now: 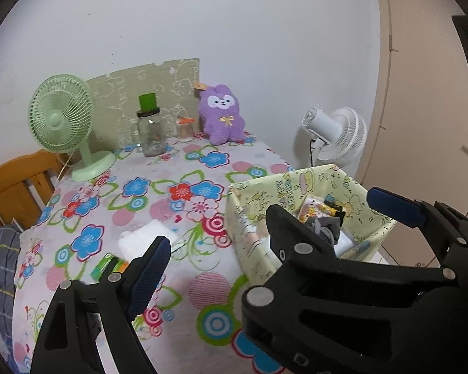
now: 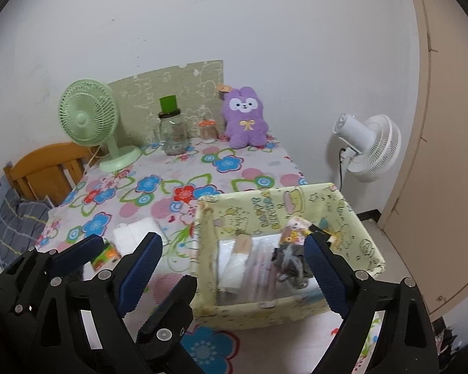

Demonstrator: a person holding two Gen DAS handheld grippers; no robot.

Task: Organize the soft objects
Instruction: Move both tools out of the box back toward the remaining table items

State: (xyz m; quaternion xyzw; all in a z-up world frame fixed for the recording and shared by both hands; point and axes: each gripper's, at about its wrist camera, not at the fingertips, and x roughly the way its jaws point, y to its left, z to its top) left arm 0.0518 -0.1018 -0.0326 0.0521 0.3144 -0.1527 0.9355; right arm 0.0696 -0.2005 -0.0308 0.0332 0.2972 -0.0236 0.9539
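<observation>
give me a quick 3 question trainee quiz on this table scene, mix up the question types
1. True or false: the purple plush rabbit is inside the yellow fabric box.
2. Which stands left of the glass jar at the back of the table? A) green fan B) white fan C) wooden chair
3. Fill in: the folded white cloth lies on the flowered ____, outside the box.

Key
1. False: it sits at the back by the wall.
2. A, the green fan.
3. Tablecloth.
</observation>
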